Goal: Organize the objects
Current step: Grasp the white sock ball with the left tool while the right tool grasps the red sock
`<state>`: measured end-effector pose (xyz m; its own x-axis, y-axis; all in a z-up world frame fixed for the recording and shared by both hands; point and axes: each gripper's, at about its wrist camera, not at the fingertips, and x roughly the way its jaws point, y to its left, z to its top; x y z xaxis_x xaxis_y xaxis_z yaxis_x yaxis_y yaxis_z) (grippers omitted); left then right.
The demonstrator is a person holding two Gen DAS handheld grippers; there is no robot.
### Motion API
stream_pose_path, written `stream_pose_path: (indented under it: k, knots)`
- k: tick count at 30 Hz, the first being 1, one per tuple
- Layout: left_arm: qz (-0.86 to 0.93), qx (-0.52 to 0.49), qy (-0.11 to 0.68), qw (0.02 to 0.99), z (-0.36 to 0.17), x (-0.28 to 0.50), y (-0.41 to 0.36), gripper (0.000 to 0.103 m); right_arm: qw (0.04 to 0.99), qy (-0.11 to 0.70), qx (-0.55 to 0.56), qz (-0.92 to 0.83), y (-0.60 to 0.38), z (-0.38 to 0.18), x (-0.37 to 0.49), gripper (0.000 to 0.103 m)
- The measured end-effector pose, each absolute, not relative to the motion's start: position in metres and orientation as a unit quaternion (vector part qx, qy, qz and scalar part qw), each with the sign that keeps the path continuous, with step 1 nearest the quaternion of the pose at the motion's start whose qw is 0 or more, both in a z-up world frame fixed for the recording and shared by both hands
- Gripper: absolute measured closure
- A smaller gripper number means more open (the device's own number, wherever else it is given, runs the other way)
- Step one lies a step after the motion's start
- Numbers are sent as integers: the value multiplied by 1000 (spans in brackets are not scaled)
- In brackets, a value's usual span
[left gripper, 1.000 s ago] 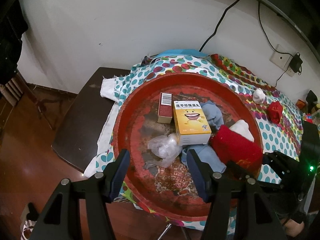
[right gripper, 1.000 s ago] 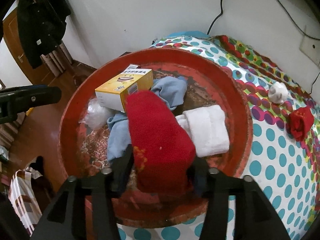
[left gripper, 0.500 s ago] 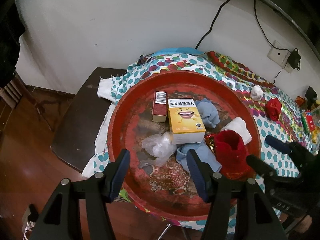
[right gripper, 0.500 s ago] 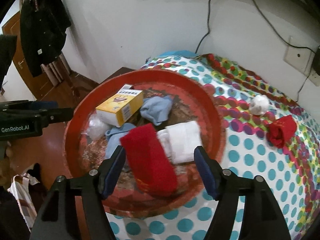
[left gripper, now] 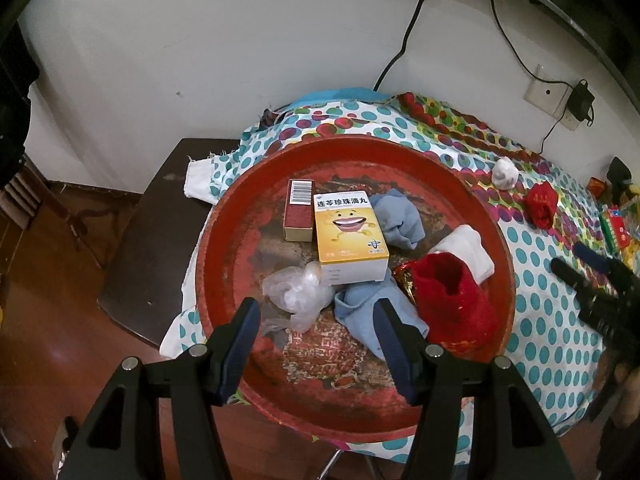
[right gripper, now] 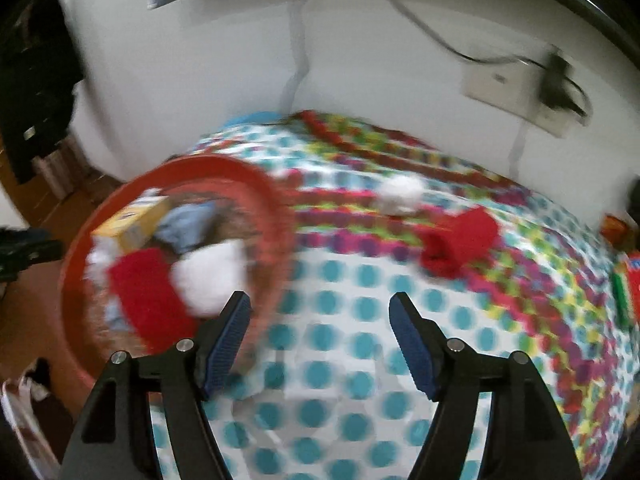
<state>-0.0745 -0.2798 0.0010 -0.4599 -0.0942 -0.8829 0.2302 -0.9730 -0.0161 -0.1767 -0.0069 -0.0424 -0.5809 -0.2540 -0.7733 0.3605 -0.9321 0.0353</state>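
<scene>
a polka-dot tablecloth (left gripper: 532, 280) covers the table, with a dark wooden side table (left gripper: 160, 232) at its left edge. a big round red tray (left gripper: 224, 248) sits on the cloth at the table's left end, its near rim past the table's front edge. the left gripper (left gripper: 316, 320) hangs over the tray's near rim with its blue-padded fingers spread wide and nothing between them. the right gripper (right gripper: 320, 312) hangs over the cloth just right of the tray, fingers likewise spread and bare; its view is smeared with motion blur. in the tray, a red sock (left gripper: 452, 296) lies at the right side, overlapping a white sock (left gripper: 468, 252) behind it and a blue cloth (left gripper: 360, 308) to its left. a yellow medicine box (left gripper: 350, 236) with a smiling cartoon face lies near the middle, a second blue cloth (left gripper: 400, 220) just beside its right edge and a narrow red box (left gripper: 299, 210) with a barcode touching its left edge. a crumpled clear plastic bag (left gripper: 298, 294) lies in front of the yellow box. on the cloth, well right of the tray toward the table's back edge, sit another red sock (right gripper: 460, 240) and a small white ball of fabric (right gripper: 400, 194).
</scene>
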Motion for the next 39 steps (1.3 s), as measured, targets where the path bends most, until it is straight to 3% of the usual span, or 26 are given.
stream_pose_path:
  k: [8, 14, 21, 22, 26, 29, 33, 39]
  knots:
    - [-849, 516, 70, 85, -6, -82, -270, 43, 102, 21, 441, -891, 60, -68, -228, 33]
    - [-839, 536, 60, 66, -22, -95, -250, 43, 105, -18, 441, -891, 54, -85, -264, 22]
    - [-846, 529, 58, 36, -25, -107, -224, 43, 87, -45, 440, -893, 48, -102, -297, 22]
    - [-846, 529, 57, 34, -25, -112, -220, 43, 89, -46, 439, -893, 48, -104, -300, 23]
    - [-835, 548, 16, 35, -30, -143, -195, 43, 113, -25, 432, -894, 56, -103, -305, 56]
    - [-836, 548, 8, 10, -30, -175, -170, 43, 135, -26, 429, -893, 74, -98, -298, 70]
    - [-832, 553, 23, -39, -41, -220, -134, 43, 140, -8, 411, -901, 105, -88, -277, 72]
    - [-840, 536, -15, -81, -49, -271, -73, 43, 141, 29, 406, -903, 147, -91, -245, 72]
